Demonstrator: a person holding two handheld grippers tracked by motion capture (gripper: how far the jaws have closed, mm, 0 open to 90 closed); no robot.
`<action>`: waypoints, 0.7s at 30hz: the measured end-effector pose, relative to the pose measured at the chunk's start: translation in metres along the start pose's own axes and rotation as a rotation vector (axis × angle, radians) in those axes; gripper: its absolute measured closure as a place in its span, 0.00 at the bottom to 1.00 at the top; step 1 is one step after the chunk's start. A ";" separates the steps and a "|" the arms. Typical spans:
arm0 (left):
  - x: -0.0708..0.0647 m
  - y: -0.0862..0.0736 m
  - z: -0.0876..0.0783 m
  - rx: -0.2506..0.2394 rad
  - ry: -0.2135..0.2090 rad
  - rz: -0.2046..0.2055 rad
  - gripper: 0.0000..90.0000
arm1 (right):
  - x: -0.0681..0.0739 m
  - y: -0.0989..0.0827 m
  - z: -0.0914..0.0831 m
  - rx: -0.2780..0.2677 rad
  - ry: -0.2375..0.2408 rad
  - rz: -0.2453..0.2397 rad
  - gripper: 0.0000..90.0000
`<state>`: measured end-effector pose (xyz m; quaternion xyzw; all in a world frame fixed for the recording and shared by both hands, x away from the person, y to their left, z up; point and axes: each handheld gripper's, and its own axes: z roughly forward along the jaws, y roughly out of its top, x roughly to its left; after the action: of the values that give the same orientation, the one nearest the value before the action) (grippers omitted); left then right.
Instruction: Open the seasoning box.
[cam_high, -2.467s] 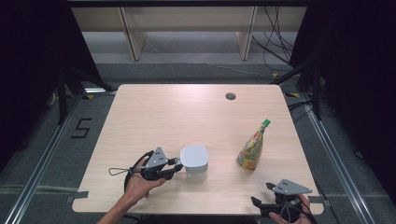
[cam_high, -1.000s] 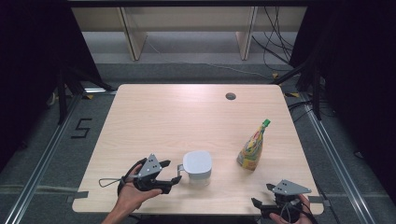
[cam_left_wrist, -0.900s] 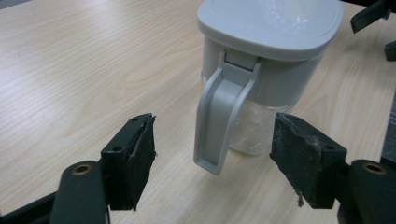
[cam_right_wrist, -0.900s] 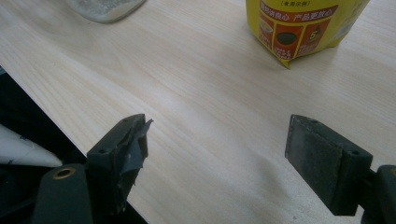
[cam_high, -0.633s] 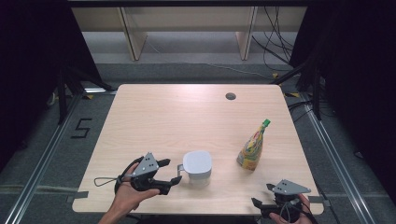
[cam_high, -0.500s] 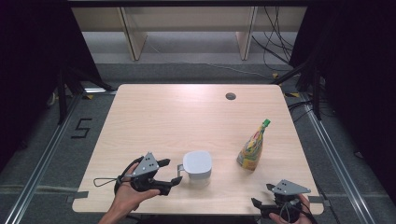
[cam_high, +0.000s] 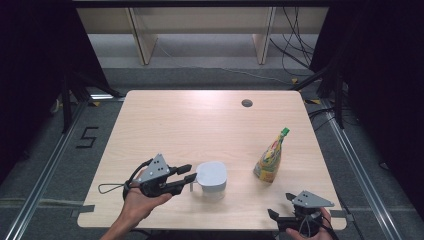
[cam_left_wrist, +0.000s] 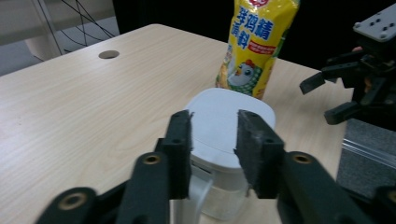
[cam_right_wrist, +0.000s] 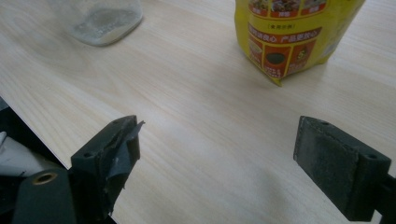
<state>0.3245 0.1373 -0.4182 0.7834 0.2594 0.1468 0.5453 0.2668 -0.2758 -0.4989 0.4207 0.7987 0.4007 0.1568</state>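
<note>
We hold the left hand-held gripper (cam_high: 189, 176) at the near left of the tabletop (cam_high: 200, 125), pointing at the jar (cam_high: 211, 179), a clear container with a white lid. Its jaws have just been closing. In the left gripper view the two pads (cam_left_wrist: 180, 140) stand a narrow gap apart over the near edge of the lid, and a thin clear handle on the jar's near side runs down just below that gap. We cannot tell whether the pads press on it, so we cannot tell whether the gripper is clenched on anything.

The jar stands upright on the tabletop near its front edge, about midway across. To its right, apart from it, a yellow pouch (cam_high: 270, 160) with a green top stands upright.

The right hand-held gripper (cam_high: 280, 217) sits at the near right corner, just off the table edge. Its jaws have just opened a little further and stand wide, released, with bare wood between them in the right gripper view (cam_right_wrist: 215, 168).
</note>
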 end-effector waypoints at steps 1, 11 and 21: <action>0.001 0.001 0.002 -0.012 -0.007 -0.007 0.82 | 0.001 0.001 0.001 -0.013 0.004 -0.008 0.18; 0.002 0.000 0.019 0.038 -0.009 0.034 0.99 | 0.006 0.003 0.000 -0.026 0.010 -0.063 0.23; 0.004 -0.007 0.022 0.065 0.000 0.037 0.99 | 0.009 0.005 0.001 -0.028 0.010 -0.072 0.27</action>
<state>0.3375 0.1243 -0.4333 0.8055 0.2497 0.1484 0.5165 0.2647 -0.2664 -0.4949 0.3874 0.8083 0.4081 0.1732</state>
